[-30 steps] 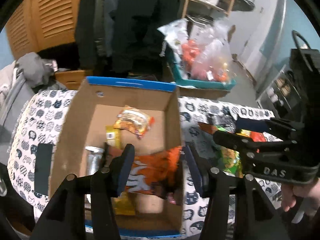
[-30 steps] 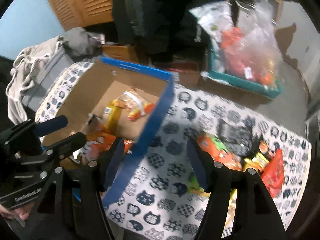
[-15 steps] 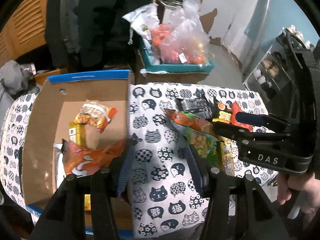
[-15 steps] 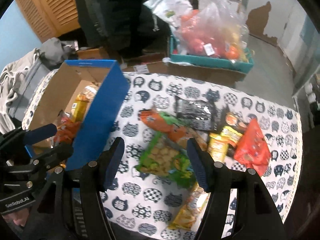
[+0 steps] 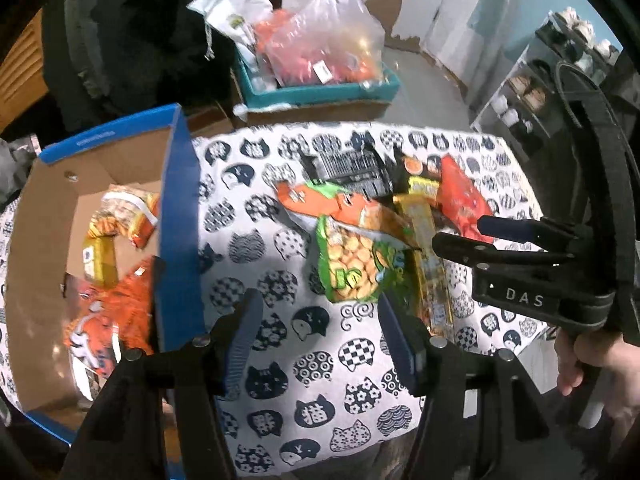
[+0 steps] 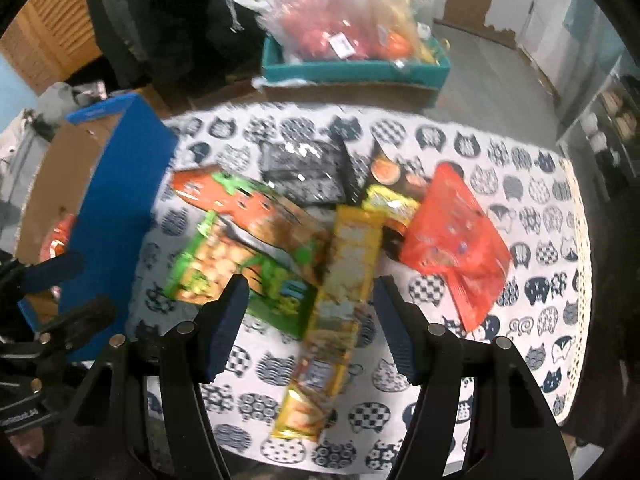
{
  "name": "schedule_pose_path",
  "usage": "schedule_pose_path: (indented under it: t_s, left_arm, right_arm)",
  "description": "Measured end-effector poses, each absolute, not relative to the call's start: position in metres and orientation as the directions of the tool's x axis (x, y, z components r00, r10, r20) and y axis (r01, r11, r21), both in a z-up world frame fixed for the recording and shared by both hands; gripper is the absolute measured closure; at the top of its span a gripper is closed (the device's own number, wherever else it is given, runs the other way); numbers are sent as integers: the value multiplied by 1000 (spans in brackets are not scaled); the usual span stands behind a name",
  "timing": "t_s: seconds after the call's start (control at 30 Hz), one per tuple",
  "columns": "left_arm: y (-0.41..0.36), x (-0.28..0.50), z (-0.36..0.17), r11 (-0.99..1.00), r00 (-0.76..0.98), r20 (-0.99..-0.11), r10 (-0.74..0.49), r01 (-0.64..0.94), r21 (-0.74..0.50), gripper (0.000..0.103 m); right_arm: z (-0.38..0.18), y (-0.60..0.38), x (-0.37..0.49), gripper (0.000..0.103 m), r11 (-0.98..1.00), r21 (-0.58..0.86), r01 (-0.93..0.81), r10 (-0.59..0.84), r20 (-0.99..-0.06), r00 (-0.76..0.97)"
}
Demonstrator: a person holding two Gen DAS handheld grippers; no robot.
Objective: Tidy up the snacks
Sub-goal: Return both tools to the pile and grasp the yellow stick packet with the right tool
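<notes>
The snacks (image 6: 304, 240) lie heaped on the cat-print cloth (image 6: 532, 216), overlapping so lower packets are half hidden. More sit in the box (image 5: 176, 208), partly behind its blue wall. The left gripper (image 5: 320, 320) is opening, empty; the right gripper (image 6: 308, 308) gapes empty over the blurred yellow packet (image 6: 340, 292).

Cat-print tablecloth (image 5: 280, 360) — blue-edged cardboard box (image 5: 176, 216) (left); snack packets (image 6: 280, 248) heaped right

- Box (image 5: 48, 208): matt brown cardboard inside, smooth blue outside.
- Tablecloth (image 6: 532, 216): matt cloth printed with cat heads.
- Snack packets (image 6: 452, 244): glossy crinkled plastic film.
- Gripper pads (image 6: 224, 328): ribbed blue rubber on matt black plastic.
</notes>
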State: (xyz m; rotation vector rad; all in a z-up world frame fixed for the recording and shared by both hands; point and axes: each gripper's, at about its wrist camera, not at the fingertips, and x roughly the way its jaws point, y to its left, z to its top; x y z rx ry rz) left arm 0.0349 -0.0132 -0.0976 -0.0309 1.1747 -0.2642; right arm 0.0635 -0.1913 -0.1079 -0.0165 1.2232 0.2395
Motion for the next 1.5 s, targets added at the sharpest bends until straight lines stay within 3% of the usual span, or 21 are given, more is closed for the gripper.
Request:
schedule_pose_path:
  t_s: [0.17, 0.57, 0.83, 1.03, 1.13, 1.5]
  left_arm:
    - [-27, 33, -114, 967, 326, -922, -210, 205, -148, 37]
    - [-45, 37, -154, 965, 227, -952, -203, 210, -156, 36]
    - [-52, 48, -162, 971, 231, -955, -189, 192, -145, 33]
    - [-55, 57, -164, 969, 219, -949, -227, 153, -196, 30]
    - [-59, 61, -167, 964, 209, -943, -257, 123, -236, 26]
    - [-75, 85, -189, 970, 217, -946, -241, 38, -238, 26]
  right_arm:
    - [-133, -200, 62, 37, 980, 101, -169, 145, -952, 270]
    - [-184, -209, 64, 38, 981, 114, -155, 138, -978, 157]
    - [-201, -210, 66, 65, 973, 142, -184, 164, -980, 112]
    - [-203, -229, 68, 70, 985, 46, -165, 67, -990, 124]
    - [-201, -243, 70, 70, 990, -3, -138, 18, -988, 153]
    - [-207, -248, 66, 69, 988, 57, -142, 81, -982, 172]
